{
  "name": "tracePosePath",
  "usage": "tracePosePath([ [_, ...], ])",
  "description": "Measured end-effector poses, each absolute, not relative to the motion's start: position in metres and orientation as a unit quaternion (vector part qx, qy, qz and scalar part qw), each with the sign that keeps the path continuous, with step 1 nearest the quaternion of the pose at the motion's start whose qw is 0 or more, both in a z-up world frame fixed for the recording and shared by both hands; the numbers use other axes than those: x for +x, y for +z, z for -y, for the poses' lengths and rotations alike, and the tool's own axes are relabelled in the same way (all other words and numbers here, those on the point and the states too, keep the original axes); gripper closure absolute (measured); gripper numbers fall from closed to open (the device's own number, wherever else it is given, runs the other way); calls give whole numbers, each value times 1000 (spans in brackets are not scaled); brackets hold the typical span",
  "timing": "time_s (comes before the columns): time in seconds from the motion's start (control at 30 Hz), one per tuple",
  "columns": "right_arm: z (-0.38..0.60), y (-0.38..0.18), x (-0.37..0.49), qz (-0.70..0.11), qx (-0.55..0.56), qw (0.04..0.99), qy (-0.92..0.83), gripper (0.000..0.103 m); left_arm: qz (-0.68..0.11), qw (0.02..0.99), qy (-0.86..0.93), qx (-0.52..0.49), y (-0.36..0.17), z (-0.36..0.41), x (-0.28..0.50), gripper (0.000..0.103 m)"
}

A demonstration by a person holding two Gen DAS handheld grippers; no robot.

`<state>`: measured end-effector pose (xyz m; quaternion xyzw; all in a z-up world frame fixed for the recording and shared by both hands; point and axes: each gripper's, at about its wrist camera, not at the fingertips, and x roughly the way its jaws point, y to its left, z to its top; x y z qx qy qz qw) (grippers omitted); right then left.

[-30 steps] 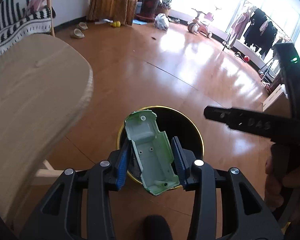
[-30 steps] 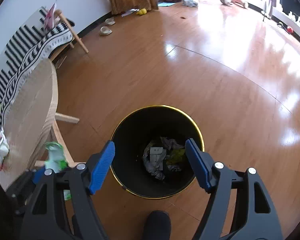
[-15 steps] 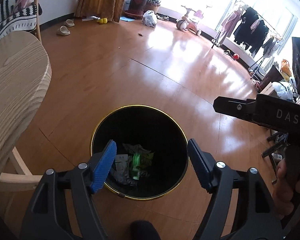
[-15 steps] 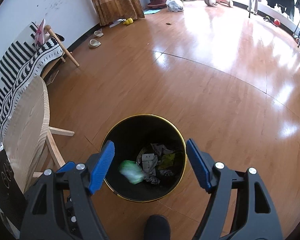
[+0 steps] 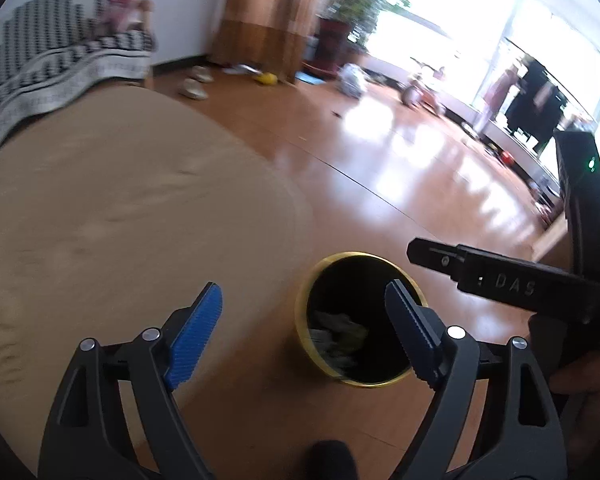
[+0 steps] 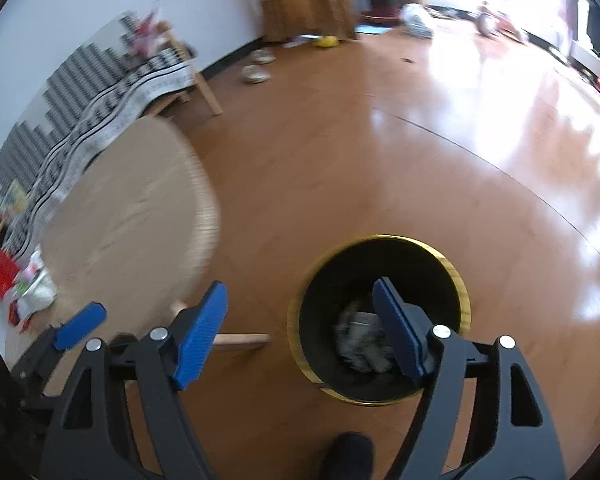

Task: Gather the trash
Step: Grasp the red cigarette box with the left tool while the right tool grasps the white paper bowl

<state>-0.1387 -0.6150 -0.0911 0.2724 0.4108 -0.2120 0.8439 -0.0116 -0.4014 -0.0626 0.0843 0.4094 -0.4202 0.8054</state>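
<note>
The black trash bin with a gold rim (image 5: 364, 255) stands on the wooden floor, with crumpled trash (image 5: 336, 332) at its bottom. My left gripper (image 5: 304, 334) hovers above the bin's left side and the table edge. Its jaws are opening and nothing is between them. In the right wrist view the same bin (image 6: 380, 237) lies below my right gripper (image 6: 300, 334), which is open, widening a little, and empty. More trash (image 6: 24, 292), red and white wrappers, lies on the round wooden table (image 6: 132, 232) at the far left. Both views are motion-blurred.
The table top (image 5: 120, 208) fills the left half of the left wrist view. The black housing of the right tool (image 5: 500, 280) and a hand (image 5: 580, 384) are at the right. A striped couch (image 6: 80, 120), slippers (image 6: 256, 74) and shiny open floor (image 6: 460, 140) lie beyond.
The left gripper let go of a green plastic shell, which dropped into the bin. Both grippers then swung left and upward, so the bin slid right and the table came into view.
</note>
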Motion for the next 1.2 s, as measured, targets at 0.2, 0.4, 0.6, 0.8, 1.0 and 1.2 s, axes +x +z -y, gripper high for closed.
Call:
tracePosePath([
  [0.2, 533, -73, -67, -417, 245, 866, -129, 28, -393, 855, -333, 66, -34, 296, 34, 19],
  [0.4, 434, -59, 0, -423, 210, 880, -50, 27, -394, 898, -197, 2, -19, 158, 94, 19],
  [0.6, 356, -62, 50, -436, 170, 884, -2, 26, -410, 908, -37, -73, -27, 42, 156, 19],
  [0.8, 318, -69, 76, -443, 151, 884, 12, 26, -431, 897, 11, -103, -45, -2, 203, 19],
  [1.0, 311, -76, 93, -446, 156, 881, 20, 26, -443, 892, 21, -90, -66, -1, 231, 20],
  [1.2, 309, -79, 100, -443, 160, 882, 23, 25, -438, 894, 12, -94, -66, -17, 229, 46],
])
